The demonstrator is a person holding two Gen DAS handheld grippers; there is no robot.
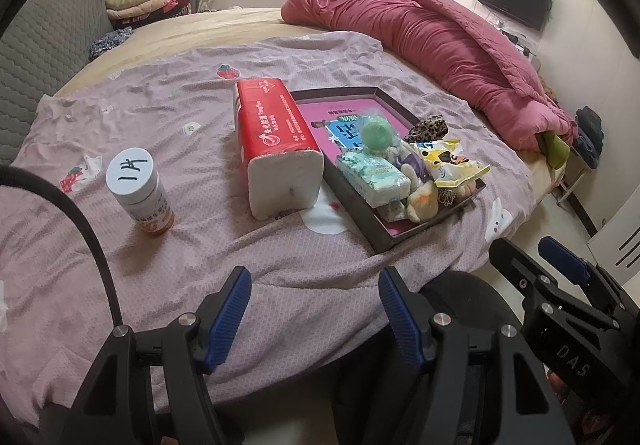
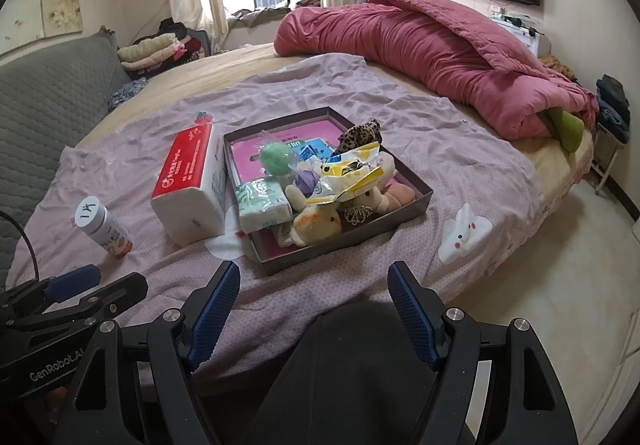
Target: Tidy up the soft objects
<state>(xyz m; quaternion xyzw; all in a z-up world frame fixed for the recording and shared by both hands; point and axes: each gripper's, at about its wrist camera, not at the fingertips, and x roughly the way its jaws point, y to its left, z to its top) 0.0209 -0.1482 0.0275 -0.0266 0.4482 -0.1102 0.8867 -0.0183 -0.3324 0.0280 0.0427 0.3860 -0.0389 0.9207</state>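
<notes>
A shallow dark box [image 1: 362,205] [image 2: 418,187] lies on the bed's pink sheet, filled with soft things: a green ball [image 1: 377,132] [image 2: 276,157], a small tissue pack [image 1: 372,175] [image 2: 264,205], plush toys [image 2: 316,223], a yellow snack bag [image 1: 450,161] [image 2: 348,177] and a leopard-print piece [image 1: 430,127] [image 2: 360,133]. A red tissue pack [image 1: 276,145] [image 2: 190,189] rests against the box's left side. My left gripper [image 1: 314,297] hovers open near the bed's front edge. My right gripper [image 2: 314,293] is open too, in front of the box, holding nothing.
A white-capped pill bottle [image 1: 138,191] [image 2: 102,227] stands left of the red pack. A rolled pink quilt [image 1: 440,45] [image 2: 420,53] lies along the bed's far right. A grey padded headboard [image 1: 36,57] lines the left. A white plush [image 2: 464,231] lies on the sheet at right.
</notes>
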